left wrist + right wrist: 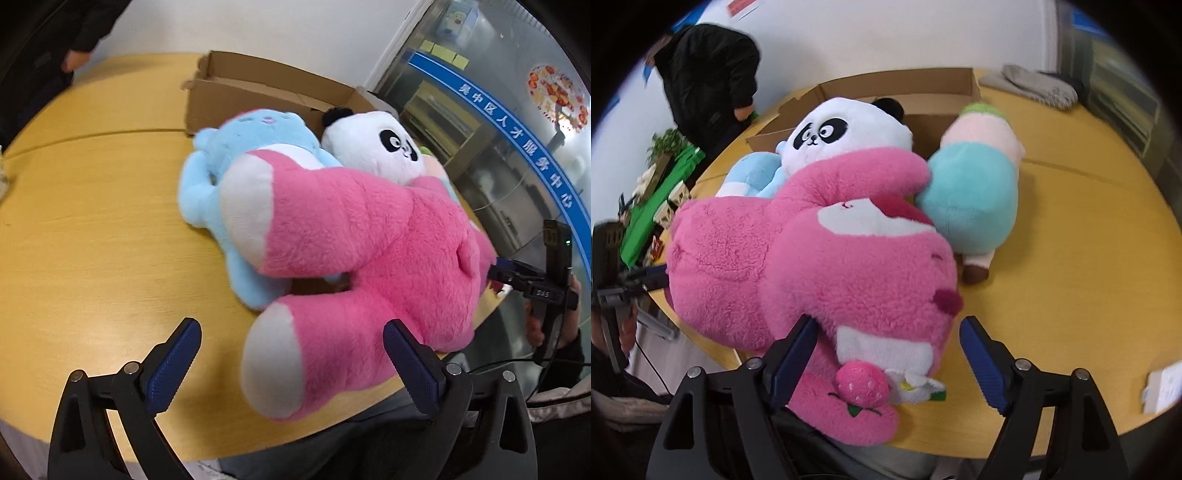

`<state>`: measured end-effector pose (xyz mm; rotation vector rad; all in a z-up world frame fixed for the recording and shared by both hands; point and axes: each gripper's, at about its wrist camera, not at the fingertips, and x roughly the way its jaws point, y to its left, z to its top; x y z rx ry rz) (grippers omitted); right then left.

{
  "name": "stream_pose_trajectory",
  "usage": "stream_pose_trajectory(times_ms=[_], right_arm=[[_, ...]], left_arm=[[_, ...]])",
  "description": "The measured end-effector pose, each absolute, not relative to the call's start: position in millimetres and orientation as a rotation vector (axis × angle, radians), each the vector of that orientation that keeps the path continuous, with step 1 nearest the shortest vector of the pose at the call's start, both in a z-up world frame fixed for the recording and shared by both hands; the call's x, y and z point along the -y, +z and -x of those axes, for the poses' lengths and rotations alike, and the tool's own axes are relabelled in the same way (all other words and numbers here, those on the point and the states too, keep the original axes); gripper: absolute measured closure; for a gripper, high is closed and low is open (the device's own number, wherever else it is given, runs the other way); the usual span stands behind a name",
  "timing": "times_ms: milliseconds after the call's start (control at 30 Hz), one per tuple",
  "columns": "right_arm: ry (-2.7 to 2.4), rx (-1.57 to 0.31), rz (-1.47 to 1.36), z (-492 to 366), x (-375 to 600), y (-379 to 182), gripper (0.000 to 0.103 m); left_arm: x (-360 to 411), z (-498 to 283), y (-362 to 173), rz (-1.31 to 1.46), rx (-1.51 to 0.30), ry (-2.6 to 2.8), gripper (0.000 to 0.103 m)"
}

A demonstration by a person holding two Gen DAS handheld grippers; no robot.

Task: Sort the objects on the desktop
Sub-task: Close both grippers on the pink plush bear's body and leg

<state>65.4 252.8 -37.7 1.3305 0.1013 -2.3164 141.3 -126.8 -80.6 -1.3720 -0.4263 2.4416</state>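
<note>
A big pink plush bear [369,240] lies on its back across the round yellow table [92,221], legs toward the left wrist camera. My left gripper [291,326] stands wide open around the near foot without pressing on it. Behind the bear lie a light blue plush [218,177] and a panda plush [373,144], in front of an open cardboard box [258,85]. In the right wrist view the pink bear's head [831,266] lies between the fingers of my right gripper [888,322]. That gripper is open: the left pad brushes the fur and the right pad stands apart.
A teal and pink plush [971,192] stands right of the bear. A grey cloth [1034,85] lies at the far table edge and a white item [1163,384] at the right. A person in black [705,74] stands behind the table. The bear overhangs the near table edge.
</note>
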Motion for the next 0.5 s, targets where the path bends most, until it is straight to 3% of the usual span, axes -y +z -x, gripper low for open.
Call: stream_pose_trajectory(times_ms=[33,100,133,233,300,367,433,500], right_arm=[[-2.310,-0.103,-1.328,-63,-253,-37,0.024],[-2.264,-0.053,-1.338,-54,-255,-40,0.022],[-2.234,-0.014,-1.362,-48,-256,-46,0.018],[-2.143,0.109,-1.434,-33,-259,-69,0.013],[-2.121,0.139,-1.425,-29,-258,-73,0.013],[-2.105,0.161,-1.409,-26,-258,-75,0.021],[-2.111,0.162,-1.389,-29,-257,-73,0.039],[-2.135,0.126,-1.368,-36,-254,-66,0.047]], left_arm=[[124,-137,-87,1.399,0.437,2.413,0.006],[115,-131,-97,1.441,0.436,2.356,0.027],[113,-130,-102,1.466,0.444,2.340,0.027],[112,-128,-106,1.500,0.470,2.315,0.040],[113,-130,-101,1.498,0.469,2.324,0.053],[114,-132,-96,1.498,0.462,2.332,0.059],[113,-135,-91,1.500,0.452,2.340,0.061],[110,-136,-87,1.501,0.440,2.343,0.064]])
